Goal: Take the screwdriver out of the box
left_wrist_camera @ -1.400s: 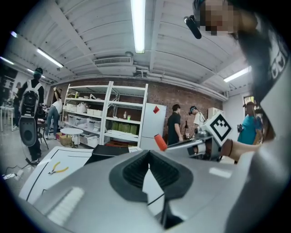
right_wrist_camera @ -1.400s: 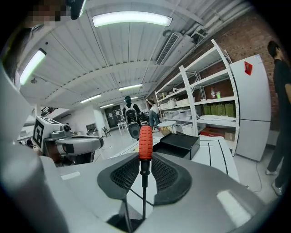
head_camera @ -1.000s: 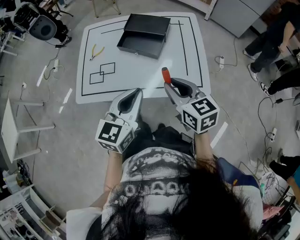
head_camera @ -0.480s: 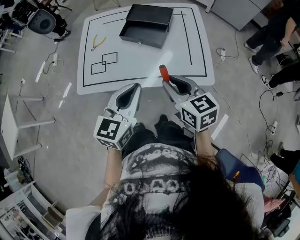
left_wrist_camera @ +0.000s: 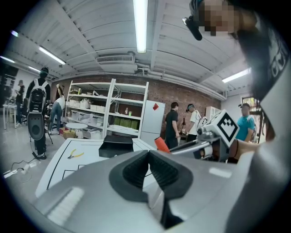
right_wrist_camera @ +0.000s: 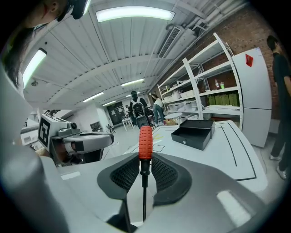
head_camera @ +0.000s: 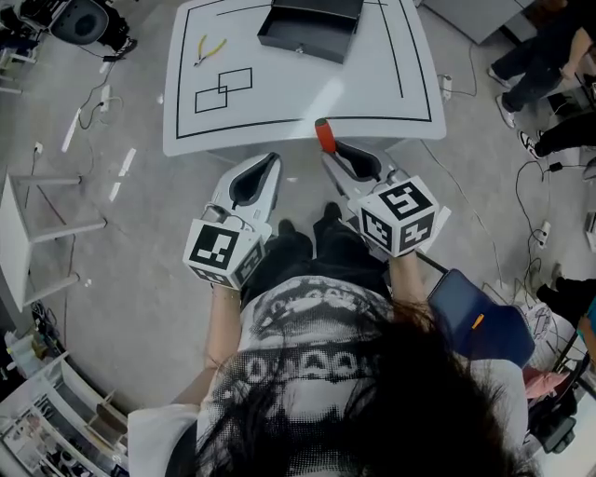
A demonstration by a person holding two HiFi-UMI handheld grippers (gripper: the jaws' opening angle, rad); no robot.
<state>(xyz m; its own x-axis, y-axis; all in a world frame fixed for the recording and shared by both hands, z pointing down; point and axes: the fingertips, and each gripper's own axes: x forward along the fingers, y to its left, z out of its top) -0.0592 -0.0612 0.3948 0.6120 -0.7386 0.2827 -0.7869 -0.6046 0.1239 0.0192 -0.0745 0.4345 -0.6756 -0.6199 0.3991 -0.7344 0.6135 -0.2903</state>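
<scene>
Both claws hang side by side in front of the person, level with each other, just short of the near edge of the white table (head_camera: 372, 93). The right claw (right_wrist_camera: 144, 169) is clamped on the screwdriver (right_wrist_camera: 145, 142). Its thin metal shaft runs down between the two ribbed pads, and the orange-red handle sticks out past the claw's tips, pointing toward the table. From above, that handle reaches about as far as the table's near edge, so the tool is well clear of the box.

The left claw (left_wrist_camera: 149, 154) has its pads pressed together with nothing between them. It sits just beside the right claw, on the handle's left.

The black box (head_camera: 312, 26) stands open at the far side of the table, well ahead of both claws and roughly straight out from the right one. A pair of yellow-handled pliers (head_camera: 212, 48) lies on the table far ahead of the left claw, to the left of the box and apart from it.
</scene>
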